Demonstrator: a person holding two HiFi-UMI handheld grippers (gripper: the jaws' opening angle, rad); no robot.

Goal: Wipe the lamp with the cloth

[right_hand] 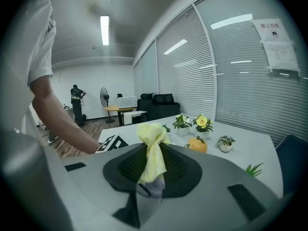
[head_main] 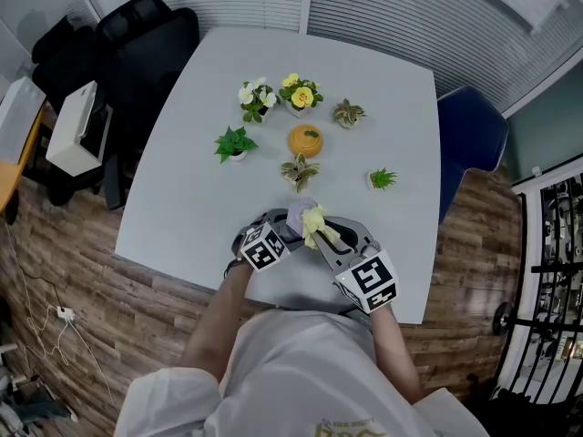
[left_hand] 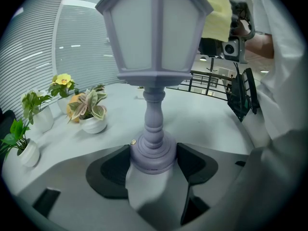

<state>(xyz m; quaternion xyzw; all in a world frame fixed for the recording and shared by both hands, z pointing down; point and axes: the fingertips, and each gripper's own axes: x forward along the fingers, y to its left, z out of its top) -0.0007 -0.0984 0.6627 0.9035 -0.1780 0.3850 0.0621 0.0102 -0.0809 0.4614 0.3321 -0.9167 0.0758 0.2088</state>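
Closest to the lens, the left gripper (left_hand: 153, 160) has its dark jaws clamped on either side of the round base of the lamp (left_hand: 154, 32), a lilac lantern-shaped lamp standing upright on a turned stem. Whether that base rests on the table (head_main: 182, 153) or is lifted off it cannot be told. From the head view the lamp (head_main: 299, 215) sits near the table's front edge, with the left gripper (head_main: 282, 227) at its left. A yellow cloth (right_hand: 154, 148) hangs bunched between the right gripper's (right_hand: 153, 170) jaws, which are closed tight on it. That cloth (head_main: 314, 224) lies against the upper right side of the lamp's lantern head, and the right gripper (head_main: 324, 240) reaches in from the lamp's right.

Just beyond the lamp stands a variegated potted plant (head_main: 299, 169), and beyond that an orange pumpkin-shaped pot (head_main: 305, 140). Farther past the lamp are a white-flowered plant (head_main: 256, 98), a yellow-flowered plant (head_main: 301, 92) and a second small variegated plant (head_main: 347, 113). A leafy green plant (head_main: 235, 144) stands beyond the lamp to its left, a small grassy plant (head_main: 383, 178) to its right. Well right of the lamp, off the table, is a blue chair (head_main: 469, 139)
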